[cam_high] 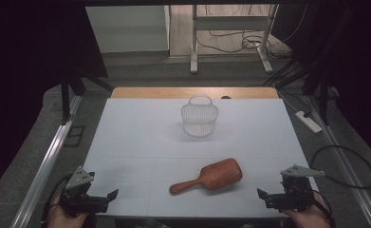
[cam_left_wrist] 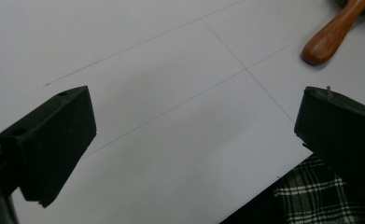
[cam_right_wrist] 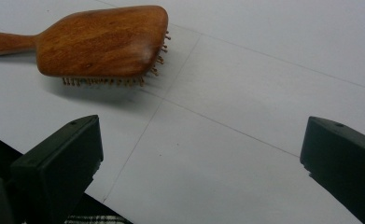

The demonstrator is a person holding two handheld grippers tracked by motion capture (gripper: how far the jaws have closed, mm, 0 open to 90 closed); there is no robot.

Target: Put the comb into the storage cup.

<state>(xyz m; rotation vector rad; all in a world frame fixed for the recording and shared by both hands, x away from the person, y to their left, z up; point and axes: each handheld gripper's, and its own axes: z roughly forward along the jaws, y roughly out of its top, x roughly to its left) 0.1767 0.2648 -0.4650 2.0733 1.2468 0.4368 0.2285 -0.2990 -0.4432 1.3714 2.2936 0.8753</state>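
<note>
A wooden hairbrush (cam_high: 210, 175) lies bristles down on the white table (cam_high: 140, 133), its handle toward the near left. The right gripper view shows the hairbrush (cam_right_wrist: 101, 42) close ahead at upper left. The brush handle tip (cam_left_wrist: 332, 39) appears at the top right of the left gripper view. A small white wire basket (cam_high: 199, 118) stands upright near the far middle. My left gripper (cam_high: 100, 199) rests at the near left corner, open and holding nothing. At the near right corner my right gripper (cam_high: 271, 197) also stands open with nothing between its jaws.
The table's near edge lies just under both grippers, with plaid cloth (cam_left_wrist: 320, 198) below it. A wooden strip (cam_high: 192, 92) runs along the far edge. A power strip (cam_high: 309, 121) and cables lie on the floor at right; a metal rail (cam_high: 45, 161) runs along the left.
</note>
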